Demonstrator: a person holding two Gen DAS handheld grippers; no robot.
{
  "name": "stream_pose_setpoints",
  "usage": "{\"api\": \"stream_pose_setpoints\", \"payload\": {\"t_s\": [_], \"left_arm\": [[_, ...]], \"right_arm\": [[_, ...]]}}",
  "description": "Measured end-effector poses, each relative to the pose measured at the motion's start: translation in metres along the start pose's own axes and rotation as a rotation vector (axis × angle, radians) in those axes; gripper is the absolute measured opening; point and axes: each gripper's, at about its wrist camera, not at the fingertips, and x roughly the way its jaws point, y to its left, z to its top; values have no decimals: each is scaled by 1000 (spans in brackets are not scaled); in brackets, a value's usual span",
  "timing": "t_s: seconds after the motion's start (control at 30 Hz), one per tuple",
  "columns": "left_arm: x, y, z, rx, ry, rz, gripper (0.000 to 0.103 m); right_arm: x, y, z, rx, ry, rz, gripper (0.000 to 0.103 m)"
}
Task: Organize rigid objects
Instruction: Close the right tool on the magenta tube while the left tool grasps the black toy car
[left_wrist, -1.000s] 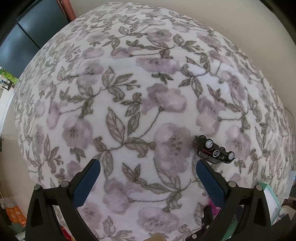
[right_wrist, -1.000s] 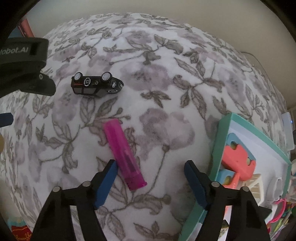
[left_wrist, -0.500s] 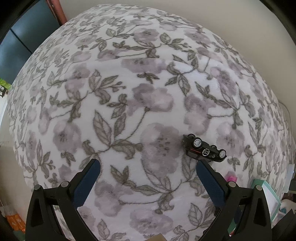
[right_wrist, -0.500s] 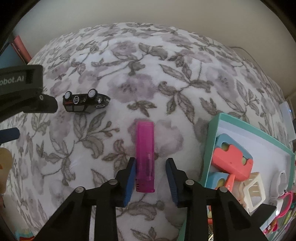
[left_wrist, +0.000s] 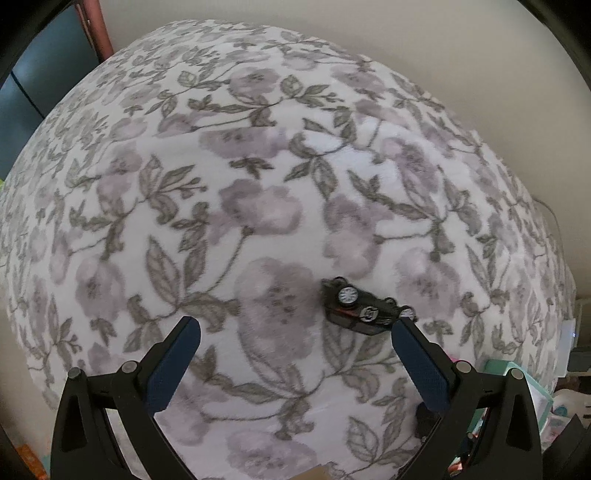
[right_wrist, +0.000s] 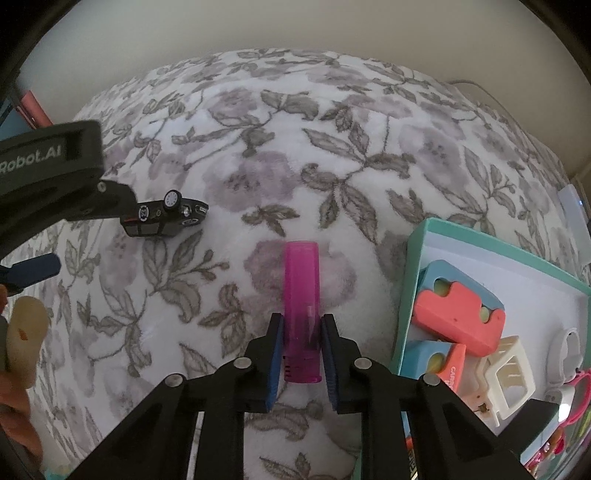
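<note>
Left hand-held gripper (left_wrist: 295, 330) is wide open holding nothing, and it's crept closer, so the flipped black toy car (left_wrist: 364, 307) now sits right off its right fingertip. Right hand-held gripper (right_wrist: 302, 338) has now clamped the pink lighter (right_wrist: 301, 310) on the floral blanket (right_wrist: 369, 155), teal box (right_wrist: 491, 258) to its right.
</note>
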Motion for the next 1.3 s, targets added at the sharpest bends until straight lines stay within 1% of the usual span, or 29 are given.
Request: {"api": "stream_pose_setpoints", "payload": {"t_s": [0.23, 0.47, 0.6, 0.9, 1.0, 1.27, 1.3], "left_arm": [[12, -24, -4, 43, -42, -45, 103], [18, -46, -10, 122, -66, -71, 103], [23, -52, -14, 149, -66, -59, 103], [33, -74, -16, 235, -108, -8, 103], [36, -78, -14, 250, -107, -1, 103], [46, -80, -13, 250, -96, -1, 103], [48, -81, -13, 248, -91, 1, 101]], "right_arm": [[1, -8, 2, 18, 3, 9, 21], [-1, -16, 2, 32, 10, 22, 21], [-2, -19, 3, 38, 12, 30, 21], [-1, -27, 5, 59, 11, 55, 21], [-2, -31, 7, 61, 12, 58, 21], [-3, -31, 8, 58, 10, 52, 21], [-3, -31, 8, 57, 10, 52, 21]]}}
